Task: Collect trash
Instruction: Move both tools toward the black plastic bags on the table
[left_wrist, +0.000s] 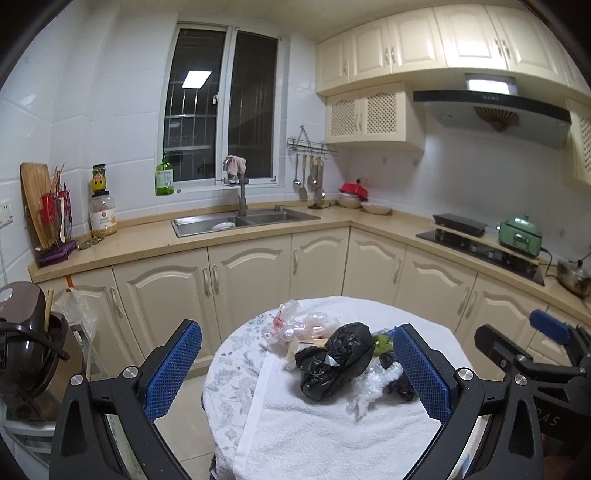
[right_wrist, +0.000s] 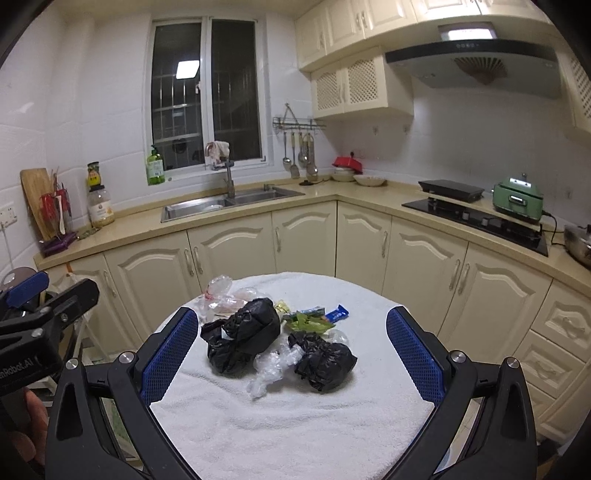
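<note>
1. A heap of trash is seen on a round surface (right_wrist: 295, 424) draped with a white towel, in a kitchen at night; the large black bag (right_wrist: 242, 338) is taken as the landmark.
2. A smaller black bag (right_wrist: 325, 363) lies to the right of the large black bag, with crumpled clear plastic (right_wrist: 271, 369) between them and touching both.
3. Behind the large black bag, green and blue wrappers (right_wrist: 314, 319) are scattered, and more clear plastic (left_wrist: 303, 326) is heaped at the far left.
4. The right gripper (right_wrist: 291, 358) is held with its jaws wide apart and nothing between them; the left gripper (left_wrist: 297, 369) is likewise spread and empty.
5. The large black bag is framed ahead of both grippers, toward the left pad in the right wrist view and near centre in the left wrist view; its long axis runs slantwise, from near-left to far-right.
6. The left gripper is judged slightly better lined up with the large black bag, the right with the smaller one; no item has yet been lifted.
</note>
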